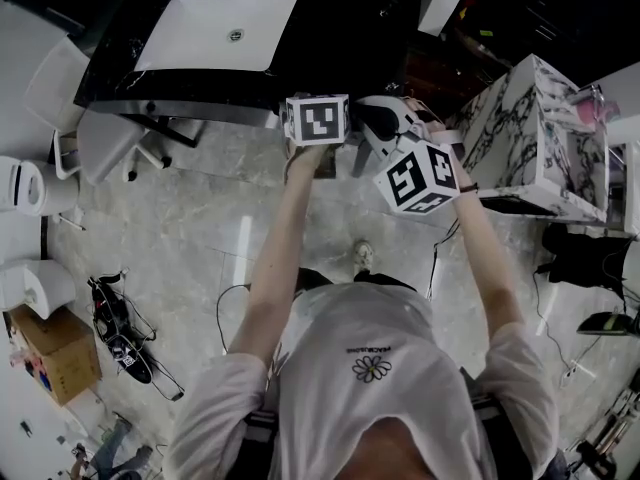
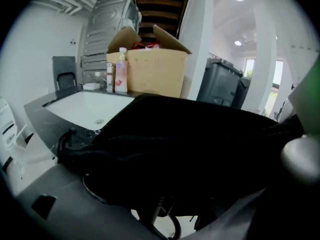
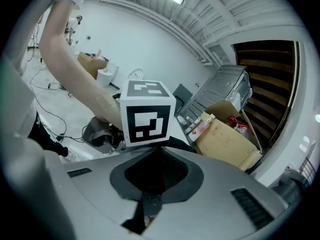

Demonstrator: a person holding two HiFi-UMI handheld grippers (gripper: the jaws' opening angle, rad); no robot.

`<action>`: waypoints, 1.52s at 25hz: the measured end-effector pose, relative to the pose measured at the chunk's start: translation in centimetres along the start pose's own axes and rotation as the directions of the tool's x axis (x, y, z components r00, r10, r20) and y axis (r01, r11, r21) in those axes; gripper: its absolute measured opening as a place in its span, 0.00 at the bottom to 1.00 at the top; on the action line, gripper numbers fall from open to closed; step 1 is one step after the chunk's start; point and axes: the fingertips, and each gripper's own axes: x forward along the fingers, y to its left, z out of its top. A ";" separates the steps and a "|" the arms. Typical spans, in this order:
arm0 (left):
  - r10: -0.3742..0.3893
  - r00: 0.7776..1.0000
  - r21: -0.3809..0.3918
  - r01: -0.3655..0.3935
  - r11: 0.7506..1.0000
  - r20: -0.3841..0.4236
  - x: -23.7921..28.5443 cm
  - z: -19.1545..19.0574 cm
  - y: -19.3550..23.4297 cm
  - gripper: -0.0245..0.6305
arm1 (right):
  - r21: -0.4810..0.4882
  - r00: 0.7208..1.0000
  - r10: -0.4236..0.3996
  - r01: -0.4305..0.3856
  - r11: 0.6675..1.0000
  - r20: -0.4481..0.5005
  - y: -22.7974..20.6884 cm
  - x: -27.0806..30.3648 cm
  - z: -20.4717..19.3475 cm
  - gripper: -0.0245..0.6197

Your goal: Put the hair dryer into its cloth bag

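The black cloth bag (image 2: 190,149) fills most of the left gripper view and hangs in front of the counter edge. My left gripper (image 2: 160,209) stands open, its grey jaws wide apart low at either side, with the bag's cloth draped loosely between them. My right gripper (image 3: 150,189) is shut, and a thin black strip of the bag (image 3: 144,206) is pinched where its jaws meet. In the head view both marker cubes, left (image 1: 317,120) and right (image 1: 418,176), are held close together at arm's length. A pale rounded shape (image 1: 385,118) between them may be the hair dryer; I cannot tell for sure.
Ahead is a black counter (image 1: 340,38) with a white sink (image 1: 220,28). A cardboard box (image 2: 150,71) and bottles (image 2: 120,74) stand at its back. A marble-patterned block (image 1: 540,138) is to the right, a toilet (image 1: 25,183) to the left. Cables and a box (image 1: 55,353) lie on the floor.
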 end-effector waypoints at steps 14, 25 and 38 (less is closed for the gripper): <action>0.017 1.000 0.080 -0.017 0.997 -0.003 -3.6 -4.0 0.1 0.50 | 0.030 1.000 0.006 -0.007 1.000 0.013 0.9 -0.1 0.7 0.07; -0.028 0.998 0.004 0.029 1.000 -0.059 -3.3 -3.4 -0.7 0.26 | 0.048 0.997 0.045 -0.048 0.998 0.063 1.0 -0.2 2.4 0.07; -0.042 0.999 -0.024 0.042 0.999 -0.021 0.7 0.2 -0.5 0.24 | 0.080 0.998 0.053 -0.056 0.995 0.039 -0.9 0.1 0.3 0.07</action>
